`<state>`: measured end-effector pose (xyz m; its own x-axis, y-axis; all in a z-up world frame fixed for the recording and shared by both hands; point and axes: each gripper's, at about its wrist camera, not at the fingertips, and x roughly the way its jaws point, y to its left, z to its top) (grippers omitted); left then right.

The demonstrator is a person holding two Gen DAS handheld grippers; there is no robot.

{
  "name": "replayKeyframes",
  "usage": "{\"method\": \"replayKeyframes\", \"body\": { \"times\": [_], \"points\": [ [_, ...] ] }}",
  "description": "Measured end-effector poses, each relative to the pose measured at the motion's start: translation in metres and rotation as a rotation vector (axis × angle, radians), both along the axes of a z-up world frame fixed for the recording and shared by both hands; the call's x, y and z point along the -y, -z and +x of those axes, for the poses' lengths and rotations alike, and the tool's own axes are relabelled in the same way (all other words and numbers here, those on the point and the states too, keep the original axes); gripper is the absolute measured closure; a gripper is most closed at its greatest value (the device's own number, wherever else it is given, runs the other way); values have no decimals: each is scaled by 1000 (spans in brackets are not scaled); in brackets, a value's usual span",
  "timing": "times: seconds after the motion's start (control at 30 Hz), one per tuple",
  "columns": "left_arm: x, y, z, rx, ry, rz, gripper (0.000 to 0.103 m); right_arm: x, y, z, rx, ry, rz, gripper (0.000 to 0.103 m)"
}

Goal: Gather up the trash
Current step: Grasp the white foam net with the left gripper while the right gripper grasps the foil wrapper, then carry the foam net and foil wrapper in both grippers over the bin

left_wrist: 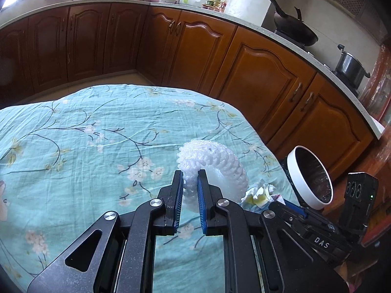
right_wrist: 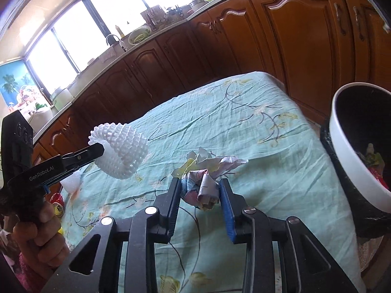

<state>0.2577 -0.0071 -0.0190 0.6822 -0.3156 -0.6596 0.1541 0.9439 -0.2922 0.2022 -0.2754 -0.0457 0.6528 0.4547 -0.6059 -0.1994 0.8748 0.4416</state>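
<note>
My left gripper (left_wrist: 190, 174) is shut on a white foam fruit net (left_wrist: 215, 163) and holds it above the teal flowered tablecloth (left_wrist: 85, 146). The net also shows in the right wrist view (right_wrist: 122, 149), held by the left gripper (right_wrist: 99, 150). My right gripper (right_wrist: 199, 186) is shut on a crumpled paper wad (right_wrist: 202, 185), which also shows in the left wrist view (left_wrist: 260, 191). A white-rimmed bin (right_wrist: 347, 151) with a black liner stands off the table's right edge and holds some trash; it also shows in the left wrist view (left_wrist: 300, 178).
Wooden kitchen cabinets (left_wrist: 195, 48) run behind the table. A wok (left_wrist: 293, 28) and a pot (left_wrist: 350, 66) sit on the stove. A red and yellow item (right_wrist: 57, 204) and a white scrap (right_wrist: 70, 183) lie at the table's left edge.
</note>
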Motion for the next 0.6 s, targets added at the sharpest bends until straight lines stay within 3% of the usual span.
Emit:
{"method": "replayKeyframes", "body": {
  "times": [0.6],
  "points": [
    [119,-17,-21,30,248,0,92,128,-36,-51,78,247,4,71]
  ]
}}
